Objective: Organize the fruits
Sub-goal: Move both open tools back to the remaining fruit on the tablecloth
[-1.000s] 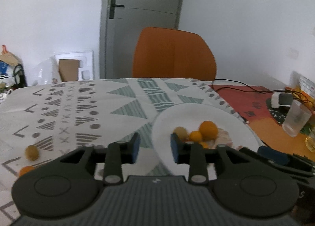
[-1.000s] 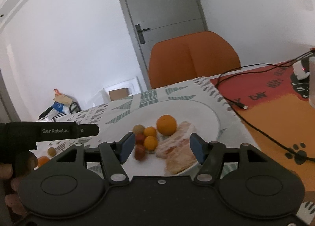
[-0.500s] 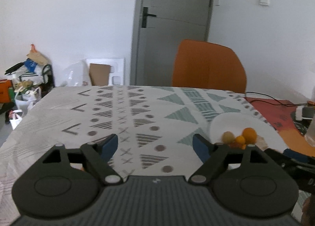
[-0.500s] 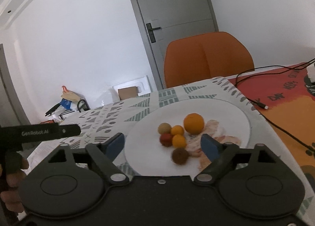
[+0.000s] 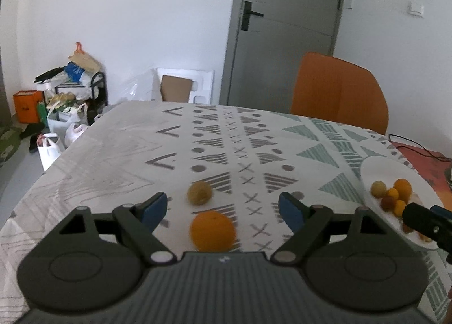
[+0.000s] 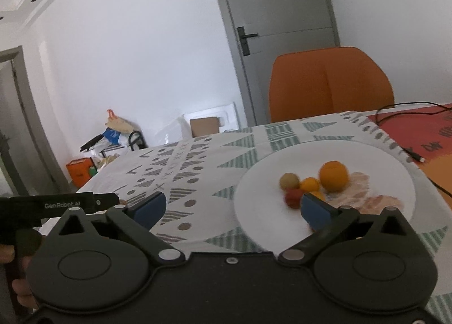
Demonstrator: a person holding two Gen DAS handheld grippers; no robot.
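Left wrist: patterned tablecloth (image 5: pixel 118 154); grey door (image 5: pixel 285 41), orange chair (image 5: pixel 339 92) behind.

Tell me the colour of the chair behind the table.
Orange. The chair shows best in the right wrist view.

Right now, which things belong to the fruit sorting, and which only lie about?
Job: orange and brown fruit on the cloth, plate of fruit, open left claw.
Lying about: chair, cable, bags, box.
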